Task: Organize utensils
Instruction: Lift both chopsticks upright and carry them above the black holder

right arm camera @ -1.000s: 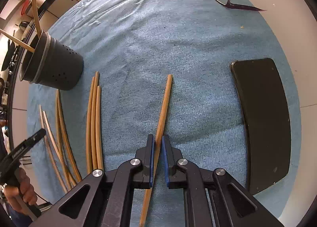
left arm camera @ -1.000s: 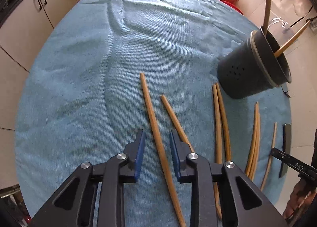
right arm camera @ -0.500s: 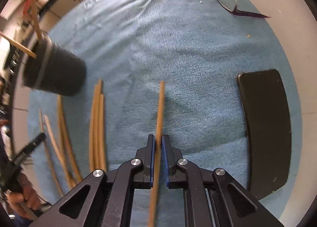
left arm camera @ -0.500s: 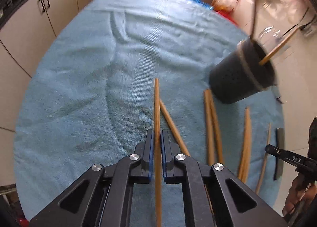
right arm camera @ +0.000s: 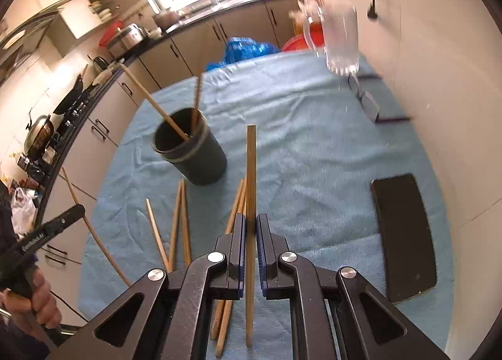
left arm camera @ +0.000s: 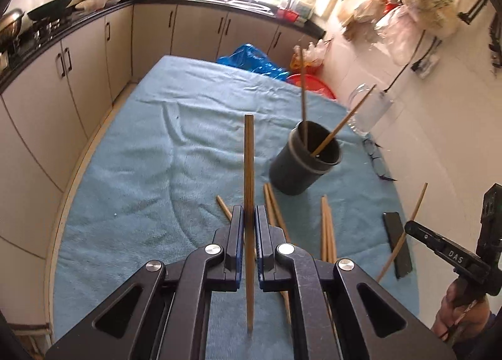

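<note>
My left gripper is shut on a wooden chopstick and holds it lifted above the blue towel. My right gripper is shut on another chopstick, also lifted. A dark round holder stands on the towel with two chopsticks in it; it also shows in the right wrist view. Several loose chopsticks lie on the towel in front of the holder, also seen in the right wrist view. The right gripper shows at the right edge of the left wrist view.
A black phone lies on the towel at the right. Eyeglasses and a clear glass jug are by the wall. Kitchen cabinets run along the left. A blue bag sits beyond the table's far end.
The left gripper shut on a chopstick. Both grippers then lifted their chopsticks off the towel and tilted up, so the views now look across the table toward the holder.
</note>
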`<state>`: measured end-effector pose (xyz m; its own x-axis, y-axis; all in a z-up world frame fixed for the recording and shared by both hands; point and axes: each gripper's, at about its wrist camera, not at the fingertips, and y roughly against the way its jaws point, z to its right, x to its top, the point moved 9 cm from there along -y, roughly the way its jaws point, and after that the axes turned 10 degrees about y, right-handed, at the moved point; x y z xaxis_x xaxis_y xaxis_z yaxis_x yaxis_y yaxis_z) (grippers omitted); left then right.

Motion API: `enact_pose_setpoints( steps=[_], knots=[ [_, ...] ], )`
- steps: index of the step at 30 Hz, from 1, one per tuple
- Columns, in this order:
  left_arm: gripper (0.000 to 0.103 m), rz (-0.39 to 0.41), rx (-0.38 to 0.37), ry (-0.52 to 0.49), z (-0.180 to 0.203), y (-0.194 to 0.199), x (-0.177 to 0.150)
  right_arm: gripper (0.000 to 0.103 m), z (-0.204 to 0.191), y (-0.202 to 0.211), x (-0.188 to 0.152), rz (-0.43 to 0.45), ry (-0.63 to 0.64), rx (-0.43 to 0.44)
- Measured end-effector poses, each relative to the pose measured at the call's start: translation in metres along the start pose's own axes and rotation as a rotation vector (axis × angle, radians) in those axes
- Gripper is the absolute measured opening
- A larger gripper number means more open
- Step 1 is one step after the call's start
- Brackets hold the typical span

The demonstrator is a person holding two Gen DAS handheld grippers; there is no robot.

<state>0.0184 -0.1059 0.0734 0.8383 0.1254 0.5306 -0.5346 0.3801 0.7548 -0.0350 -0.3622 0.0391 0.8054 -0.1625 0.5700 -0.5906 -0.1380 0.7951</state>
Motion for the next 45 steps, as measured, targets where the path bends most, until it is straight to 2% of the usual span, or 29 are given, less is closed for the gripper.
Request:
enact_pose_setpoints(
  steps=[6, 16, 33, 45],
  knots=[
    [0.006, 0.019, -0.016, -0.042, 0.007, 0.017, 0.003, 0.007, -0.015, 0.02, 0.001, 0.068, -0.003, -0.011],
    [0.006, 0.057, -0.032, -0.078, 0.014, 0.034, 0.008, 0.007, -0.027, 0.046, 0.007, 0.13, -0.004, -0.016],
    [0.006, 0.1, -0.067, -0.063, 0.027, 0.051, 0.027, 0.007, -0.022, 0.083, 0.028, 0.201, -0.027, -0.003],
    [0.006, 0.144, -0.101, -0.088, 0.051, 0.063, 0.057, 0.007, -0.011, 0.107, 0.047, 0.241, -0.062, 0.015]
  ],
)
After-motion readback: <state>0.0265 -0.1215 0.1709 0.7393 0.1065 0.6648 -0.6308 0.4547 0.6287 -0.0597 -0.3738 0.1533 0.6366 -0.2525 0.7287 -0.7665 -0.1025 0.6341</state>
